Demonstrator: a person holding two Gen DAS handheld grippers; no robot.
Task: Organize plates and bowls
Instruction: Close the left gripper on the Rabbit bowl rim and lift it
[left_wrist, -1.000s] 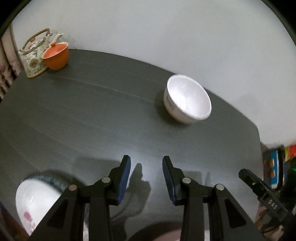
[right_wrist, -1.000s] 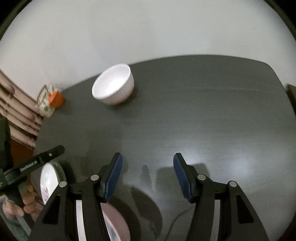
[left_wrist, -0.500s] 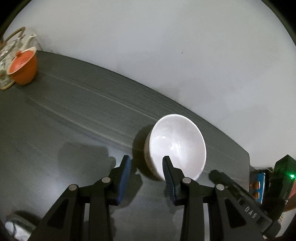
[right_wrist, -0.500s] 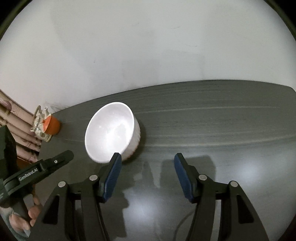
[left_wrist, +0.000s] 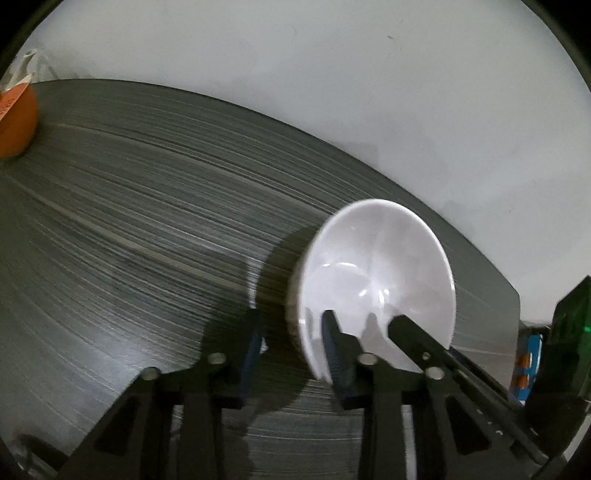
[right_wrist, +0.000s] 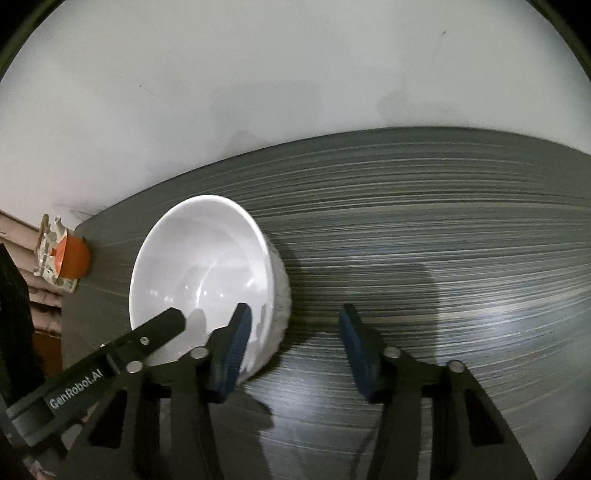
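White bowl (left_wrist: 376, 273) stood upright on the dark grey table (left_wrist: 147, 229), near the table's far edge by the pale wall (left_wrist: 332, 74). Both views were streaked with blur, so fine detail was poor.

Left gripper (left_wrist: 291, 343) was at the bowl's near left rim. Its right finger, blue pad (left_wrist: 334, 354) facing left, sat inside the bowl against the inner wall; its left finger lay outside, over the tabletop, with the rim between the two. Jaws were closing. A gap showed between the outer pad and the bowl's side, so no firm grip could be read yet.

Right gripper (right_wrist: 295, 339) was at the bowl (right_wrist: 203, 266) from the other side. Its left finger reached over the near right rim, blue pad (right_wrist: 232, 347) inside the bowl; its right finger stood clear over bare table (right_wrist: 443, 221), apart from the bowl's outer wall. Jaws closing here too, rim between them, pads not seen pressing from both sides.

Each camera caught a black fingertip of the opposite gripper poking into the bowl's near side.

Orange cup (right_wrist: 72, 258) sat at the table's far left corner, with a patterned teapot (right_wrist: 48, 240) just behind it, well apart from the bowl. In the left view the cup (left_wrist: 14, 122) was cut off at the frame's left edge
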